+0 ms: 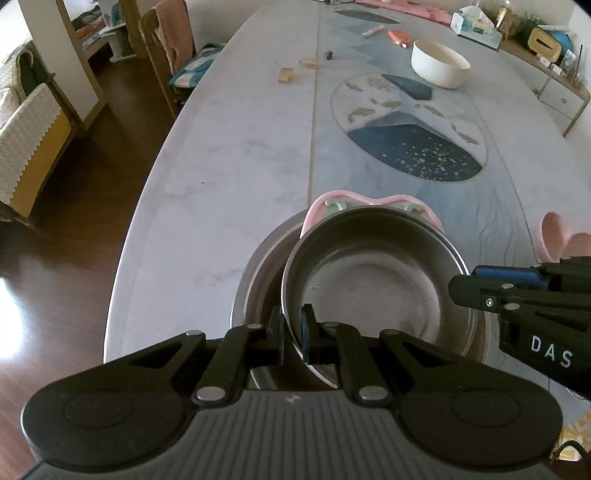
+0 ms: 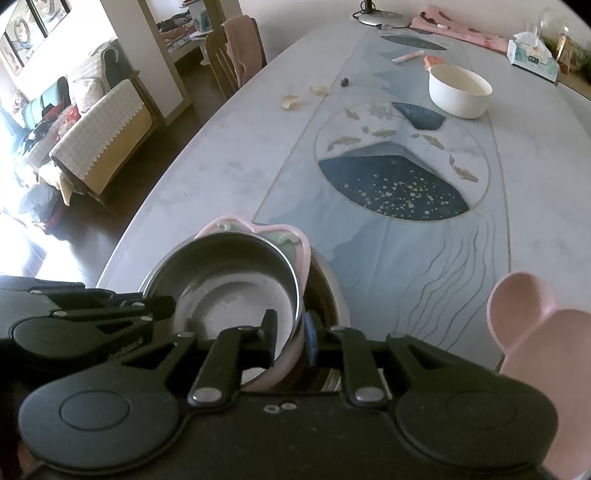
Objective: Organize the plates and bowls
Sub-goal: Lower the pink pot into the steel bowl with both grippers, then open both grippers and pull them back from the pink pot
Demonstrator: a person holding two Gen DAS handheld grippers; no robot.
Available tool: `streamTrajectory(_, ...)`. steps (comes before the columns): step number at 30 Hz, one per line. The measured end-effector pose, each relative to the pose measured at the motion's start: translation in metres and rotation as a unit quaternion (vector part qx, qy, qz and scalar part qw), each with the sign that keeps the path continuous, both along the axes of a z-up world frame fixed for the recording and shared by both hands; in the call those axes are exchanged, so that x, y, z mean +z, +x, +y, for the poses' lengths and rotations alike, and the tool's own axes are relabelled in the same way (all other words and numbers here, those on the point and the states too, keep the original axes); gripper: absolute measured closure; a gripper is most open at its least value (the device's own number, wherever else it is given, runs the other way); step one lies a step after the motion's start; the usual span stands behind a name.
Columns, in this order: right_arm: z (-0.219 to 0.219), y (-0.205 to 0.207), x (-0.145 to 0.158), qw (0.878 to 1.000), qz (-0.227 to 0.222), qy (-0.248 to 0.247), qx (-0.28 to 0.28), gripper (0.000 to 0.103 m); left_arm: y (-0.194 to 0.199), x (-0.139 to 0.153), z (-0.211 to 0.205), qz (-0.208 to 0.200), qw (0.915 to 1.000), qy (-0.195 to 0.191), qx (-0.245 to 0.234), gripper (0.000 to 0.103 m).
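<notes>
A steel bowl [image 1: 376, 280] sits tilted inside a larger steel bowl [image 1: 258, 280], with a pink plate [image 1: 332, 201] behind it. My left gripper [image 1: 293, 325] is shut on the near rim of the steel bowl. My right gripper [image 2: 291, 332] is shut on the opposite rim of the same steel bowl [image 2: 229, 291], where a pink rim [image 2: 303, 243] lies against it. The right gripper also shows at the right edge of the left wrist view [image 1: 480, 291]. A white bowl [image 1: 439, 62] stands far back on the table; it also shows in the right wrist view [image 2: 460, 90].
A pink heart-shaped dish [image 2: 535, 325] lies at the near right. Small scraps [image 1: 286, 74], a pen [image 1: 373, 31] and a tissue box [image 1: 476, 24] lie far back. A chair [image 1: 170, 48] stands at the table's left edge [image 1: 147, 192].
</notes>
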State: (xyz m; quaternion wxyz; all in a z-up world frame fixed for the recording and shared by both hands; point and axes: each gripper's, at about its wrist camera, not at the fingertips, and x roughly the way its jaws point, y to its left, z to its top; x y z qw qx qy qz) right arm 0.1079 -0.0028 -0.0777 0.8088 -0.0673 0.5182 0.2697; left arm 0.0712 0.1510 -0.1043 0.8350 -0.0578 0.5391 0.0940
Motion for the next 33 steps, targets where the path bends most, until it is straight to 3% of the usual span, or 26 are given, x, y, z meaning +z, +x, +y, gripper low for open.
streamTrajectory(13, 0.0, -0.002, 0.017, 1.0, -0.004, 0.005, 0.014, 0.076, -0.008, 0.02, 0.008, -0.021, 0.9997, -0.002, -0.014, 0.092)
streamTrajectory(19, 0.0, -0.002, 0.031, 1.0, -0.009, 0.016, 0.018, 0.073, -0.013, 0.035, 0.011, -0.043, 0.9986, 0.02, -0.024, 0.092)
streamTrajectory(33, -0.013, -0.001, 0.078, 0.997, -0.051, 0.038, 0.037, 0.05, 0.0, 0.068, 0.011, -0.093, 0.995, -0.009, -0.036, 0.092)
